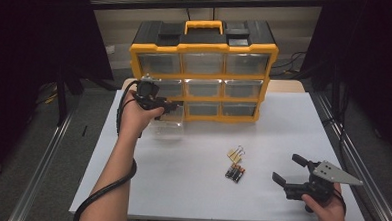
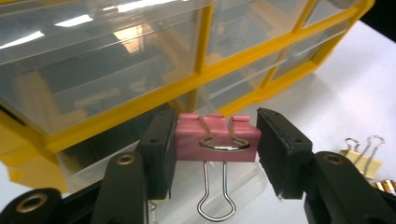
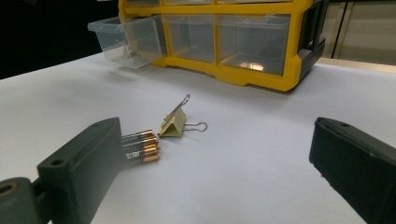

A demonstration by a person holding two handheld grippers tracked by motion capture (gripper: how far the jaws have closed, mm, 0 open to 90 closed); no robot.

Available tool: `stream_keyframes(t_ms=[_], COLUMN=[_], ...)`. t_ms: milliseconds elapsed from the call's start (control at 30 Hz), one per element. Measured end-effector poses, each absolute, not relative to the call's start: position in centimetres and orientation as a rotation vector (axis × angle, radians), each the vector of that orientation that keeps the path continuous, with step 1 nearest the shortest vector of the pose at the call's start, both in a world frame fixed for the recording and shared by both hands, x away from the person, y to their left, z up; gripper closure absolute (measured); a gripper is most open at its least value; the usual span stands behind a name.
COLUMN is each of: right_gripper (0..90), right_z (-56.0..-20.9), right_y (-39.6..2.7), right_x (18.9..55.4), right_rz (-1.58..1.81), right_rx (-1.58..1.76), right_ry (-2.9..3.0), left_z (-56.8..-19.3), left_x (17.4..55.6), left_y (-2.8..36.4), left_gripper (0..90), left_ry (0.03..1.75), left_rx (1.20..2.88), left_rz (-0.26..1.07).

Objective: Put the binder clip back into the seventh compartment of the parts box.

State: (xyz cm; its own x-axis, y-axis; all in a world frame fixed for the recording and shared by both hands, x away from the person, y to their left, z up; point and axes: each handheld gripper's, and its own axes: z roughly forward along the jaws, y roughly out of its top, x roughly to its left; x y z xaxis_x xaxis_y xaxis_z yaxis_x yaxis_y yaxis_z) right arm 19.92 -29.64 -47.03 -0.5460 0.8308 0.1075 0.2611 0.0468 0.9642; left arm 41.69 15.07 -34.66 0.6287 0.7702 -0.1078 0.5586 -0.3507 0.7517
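Left tongs point(image 2: 212, 154) pinch a pink binder clip point(image 2: 217, 139) by its two ends, and I hold it over the pulled-out clear drawer point(image 1: 166, 123) at the yellow organizer's point(image 1: 202, 73) lower left. Right tongs point(image 1: 291, 169) rest spread and empty near the batteries point(image 3: 140, 147) and a yellow binder clip point(image 3: 175, 126). I judge the grip narrow: if I tilt or open too soon, the clip could twist out and land outside the drawer.

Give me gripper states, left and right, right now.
Left gripper: closed on the pink binder clip, above the pulled-out clear drawer.
Right gripper: open, holding nothing, low over the table.
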Motion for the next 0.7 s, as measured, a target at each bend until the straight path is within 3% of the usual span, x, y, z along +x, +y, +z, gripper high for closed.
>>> stream_keyframes(t_ms=[600,700], right_gripper=[2.5,2.5], right_z=[-47.1,-47.1], right_y=[-29.9,-29.9], right_x=[19.9,20.0], right_rz=[1.518,1.519], right_rx=[1.088,1.098], right_ry=[1.849,1.838], left_z=[-36.5,-36.6], left_x=[42.8,42.8], left_y=[15.1,15.3], left_gripper=[50.0,45.7], left_ry=[1.088,1.089], left_rx=[2.02,2.009], left_rz=[0.329,0.323])
